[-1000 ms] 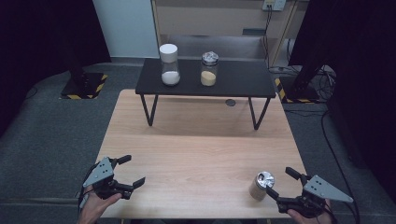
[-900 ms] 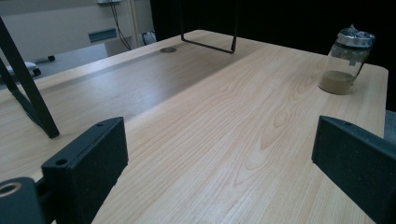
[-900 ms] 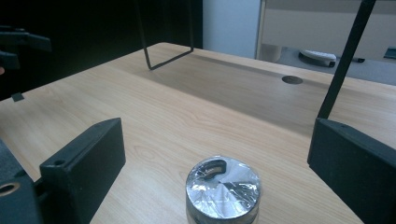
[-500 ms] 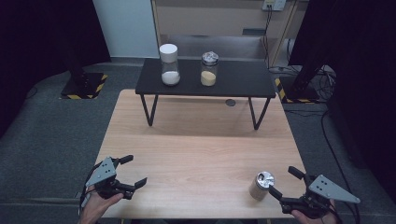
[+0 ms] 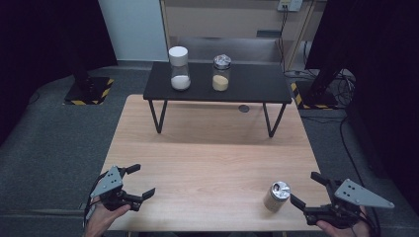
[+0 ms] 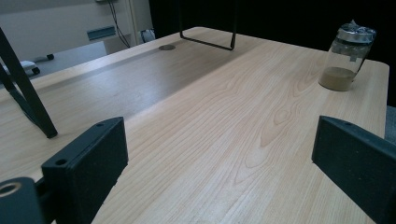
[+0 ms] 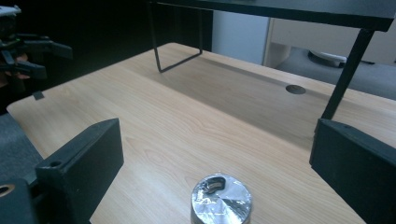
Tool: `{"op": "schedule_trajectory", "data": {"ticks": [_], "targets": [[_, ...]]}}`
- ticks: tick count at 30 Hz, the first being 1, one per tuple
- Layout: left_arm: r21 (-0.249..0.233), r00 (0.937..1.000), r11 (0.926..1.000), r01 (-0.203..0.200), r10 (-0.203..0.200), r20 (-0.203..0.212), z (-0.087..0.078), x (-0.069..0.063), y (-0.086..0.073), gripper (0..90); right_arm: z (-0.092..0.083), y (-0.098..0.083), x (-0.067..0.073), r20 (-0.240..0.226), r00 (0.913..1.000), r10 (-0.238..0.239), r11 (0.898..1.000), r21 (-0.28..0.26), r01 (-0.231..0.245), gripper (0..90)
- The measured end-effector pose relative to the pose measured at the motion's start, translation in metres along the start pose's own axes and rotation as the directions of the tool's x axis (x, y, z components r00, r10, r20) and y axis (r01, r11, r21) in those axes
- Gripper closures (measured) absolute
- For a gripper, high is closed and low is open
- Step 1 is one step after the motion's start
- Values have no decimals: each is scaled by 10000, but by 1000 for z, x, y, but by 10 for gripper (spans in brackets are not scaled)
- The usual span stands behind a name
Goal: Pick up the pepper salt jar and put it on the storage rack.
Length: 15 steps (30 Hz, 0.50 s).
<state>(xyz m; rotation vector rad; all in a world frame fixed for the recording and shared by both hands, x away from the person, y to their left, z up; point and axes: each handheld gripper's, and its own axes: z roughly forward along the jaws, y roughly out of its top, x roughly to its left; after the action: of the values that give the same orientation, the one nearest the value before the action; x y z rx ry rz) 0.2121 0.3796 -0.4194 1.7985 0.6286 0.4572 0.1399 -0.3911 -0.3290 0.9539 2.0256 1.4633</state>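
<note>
Two claws, both spread wide and holding nothing: my right gripper (image 5: 305,192) sits just beside the small jar (image 5: 276,196) near the table's (image 5: 207,158) front right corner; my left gripper (image 5: 141,181) hovers well apart.

A: What sits on the pale wooden table (image 5: 207,158)?

B: At its twelve o'clock end, a low black metal-legged shelf (image 5: 257,89) carrying two jars: a white-lidded glass jar of white powder (image 5: 179,68) and, just to its three o'clock, a silver-capped glass jar of yellowish grains (image 5: 221,73).

A: And nearer the person?

B: At about five o'clock, a small silver-capped glass jar of tan powder (image 5: 276,196) stands on the wood. The right black two-jaw gripper (image 5: 305,190), jaws spread, sits just beside it without touching (grey plate on top). The left black two-jaw gripper (image 5: 141,180), also spread, hangs at seven o'clock, well apart.
</note>
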Motion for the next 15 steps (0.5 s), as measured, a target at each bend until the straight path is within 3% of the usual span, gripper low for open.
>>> {"op": "schedule_trajectory", "data": {"ticks": [15], "targets": [[71,9999,9999,-158,157,15,0,-3,2,25,6,26,-7,-79,9998,-189,9964,824,195,43]]}}
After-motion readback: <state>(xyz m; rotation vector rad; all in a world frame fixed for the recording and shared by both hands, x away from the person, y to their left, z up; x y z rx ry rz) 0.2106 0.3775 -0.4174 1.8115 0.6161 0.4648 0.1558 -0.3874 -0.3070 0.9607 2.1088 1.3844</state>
